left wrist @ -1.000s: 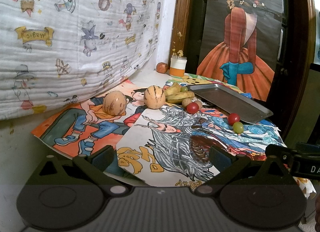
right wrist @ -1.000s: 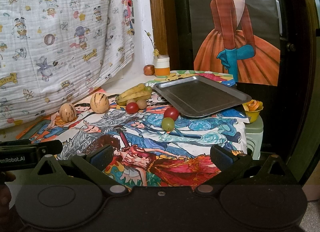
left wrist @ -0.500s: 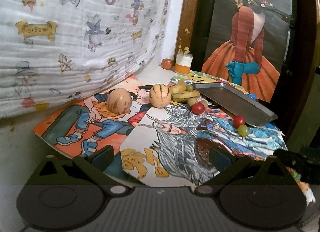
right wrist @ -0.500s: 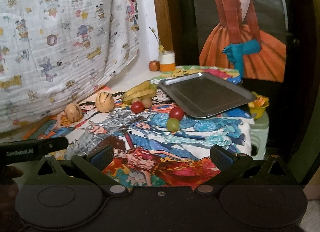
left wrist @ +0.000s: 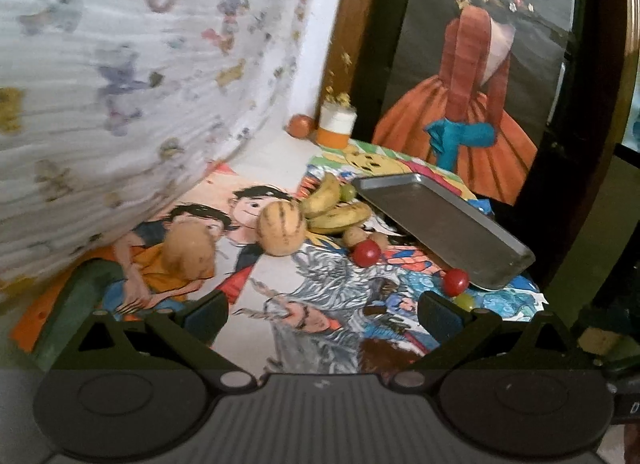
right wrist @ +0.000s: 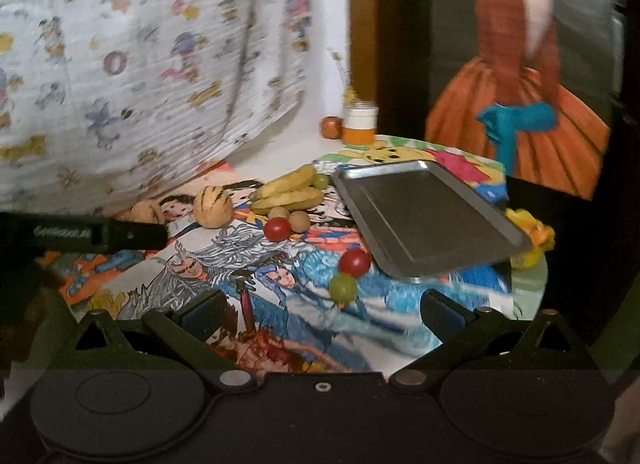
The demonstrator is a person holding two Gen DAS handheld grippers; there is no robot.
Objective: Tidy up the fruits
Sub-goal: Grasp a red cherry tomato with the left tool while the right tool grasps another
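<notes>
Both views are smeared with motion blur, so fine detail is hard to read. The left gripper [left wrist: 322,314] is spread wide with nothing between its fingers, over the cartoon-printed cloth [left wrist: 320,304]; the right gripper [right wrist: 320,314] is just as wide and just as bare. The fruit sits loose on the cloth: a striped melon [left wrist: 281,228] near the middle, a second melon [left wrist: 188,250] to its left, blurred to a tan smudge; in the right view the dark body of the left gripper cuts across that one, so only its top shows. The bananas [left wrist: 336,207] lie behind, a green grape [left wrist: 347,192] tucked against them; a red tomato [left wrist: 367,252] sits in front of two small brown fruits. The metal tray [right wrist: 420,215] holds nothing; another tomato [right wrist: 354,262] and a green grape [right wrist: 342,286] lie together just beside its near corner; in the left view that grape is half hidden behind the right finger.
</notes>
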